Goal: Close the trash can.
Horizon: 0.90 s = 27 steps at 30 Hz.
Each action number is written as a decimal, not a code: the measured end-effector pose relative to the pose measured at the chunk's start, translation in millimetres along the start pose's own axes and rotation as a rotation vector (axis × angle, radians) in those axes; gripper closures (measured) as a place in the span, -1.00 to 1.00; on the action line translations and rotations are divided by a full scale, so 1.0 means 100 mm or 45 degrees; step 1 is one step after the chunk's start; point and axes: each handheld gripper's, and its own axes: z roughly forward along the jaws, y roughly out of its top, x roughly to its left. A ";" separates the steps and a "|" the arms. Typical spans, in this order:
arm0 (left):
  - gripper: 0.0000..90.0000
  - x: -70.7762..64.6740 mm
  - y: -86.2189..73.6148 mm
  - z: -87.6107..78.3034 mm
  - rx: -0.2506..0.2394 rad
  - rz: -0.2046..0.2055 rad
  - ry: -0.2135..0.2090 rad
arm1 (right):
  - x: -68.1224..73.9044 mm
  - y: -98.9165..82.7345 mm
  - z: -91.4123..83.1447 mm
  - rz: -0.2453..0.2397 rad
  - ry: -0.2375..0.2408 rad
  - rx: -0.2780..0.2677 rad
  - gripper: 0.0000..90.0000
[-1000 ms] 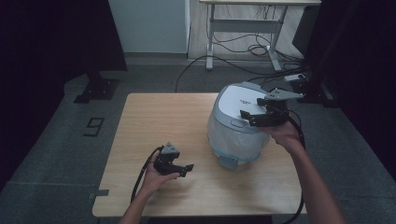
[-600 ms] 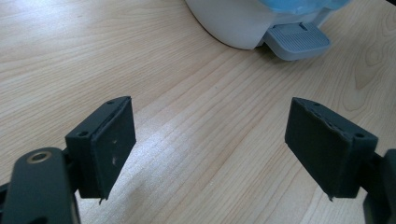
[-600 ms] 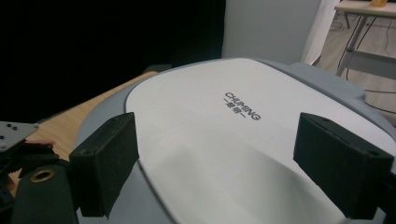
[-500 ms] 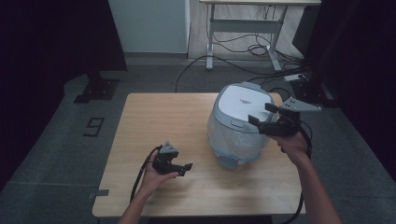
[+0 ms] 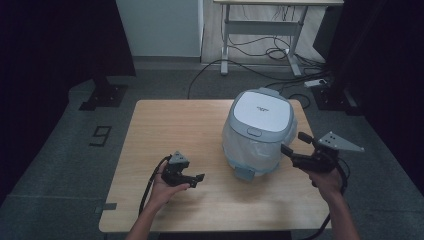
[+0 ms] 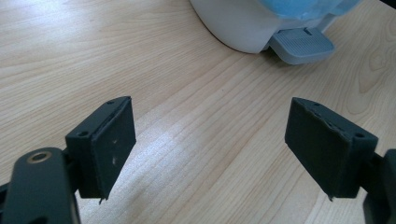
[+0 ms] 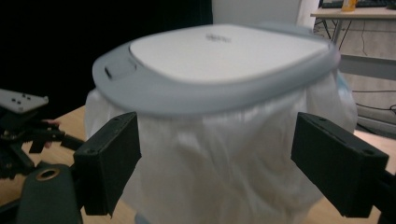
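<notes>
A white pedal bin point(image 5: 257, 131) with a grey lid point(image 5: 261, 107) and a white bag liner stands on the right half of the wooden table point(image 5: 170, 125); its grey pedal point(image 5: 243, 173) faces the near edge. My right gripper point(image 5: 295, 142) hovers just right of the bin, open, with nothing between its fingers. In the right gripper view the bin point(image 7: 219, 121) fills the space ahead of the spread jaws and is slightly blurred. My left gripper point(image 5: 199, 179) rests low over the table left of the pedal, open and empty; its view shows the pedal point(image 6: 301, 45) ahead.
The table's right edge lies close beneath my right hand. Cables point(image 5: 260, 50), a desk frame point(image 5: 280, 30) and a power strip point(image 5: 317, 82) lie on the floor behind the table. A black stand base point(image 5: 102, 95) sits at the back left.
My right gripper has come off the top of the bin's lid and moved down and toward the near right, beside the bin. The left gripper has stayed still.
</notes>
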 end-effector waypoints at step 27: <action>-0.64 0.04 -0.04 -0.02 0.001 -0.004 0.031 | -0.22 -1.35 -0.02 0.154 -0.074 0.252 -0.66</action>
